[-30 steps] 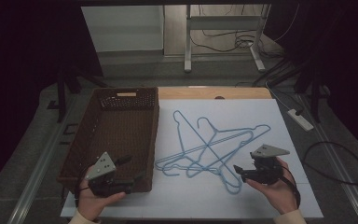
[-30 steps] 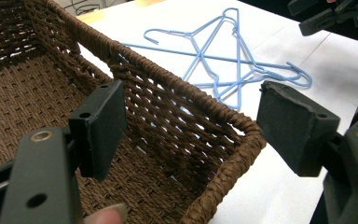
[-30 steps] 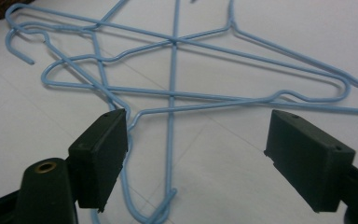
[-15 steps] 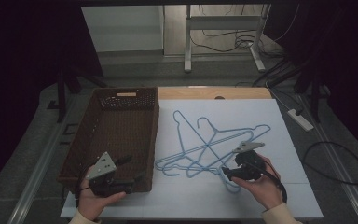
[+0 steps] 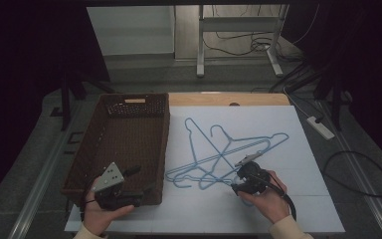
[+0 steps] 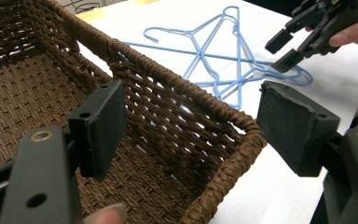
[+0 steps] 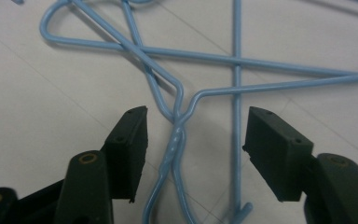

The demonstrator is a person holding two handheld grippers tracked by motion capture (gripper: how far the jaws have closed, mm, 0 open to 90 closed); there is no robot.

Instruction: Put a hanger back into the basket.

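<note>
Several blue wire hangers (image 5: 222,155) lie crossed on the white tabletop (image 5: 303,164). My right gripper (image 5: 235,179) hovers low over their near ends. Its jaws have just been closing, and they straddle the twisted neck (image 7: 179,133) of one hanger without touching it. My left gripper (image 5: 140,181) stands open at the near right corner of the brown wicker basket (image 5: 163,144), with the corner rim (image 6: 223,121) just ahead of its pads. The left gripper view also shows the hangers (image 6: 214,56) and the right gripper (image 6: 282,53) beyond the basket.
The basket has nothing in it and takes up the table's left side. A bare strip of wood (image 5: 229,98) runs along the far edge. On the floor to the right lie a power strip (image 5: 320,127) and a black cable (image 5: 358,174).
My right gripper has moved left and down, from the table's right part onto the hangers' near ends, and its jaws have narrowed. The left gripper has stayed put.
</note>
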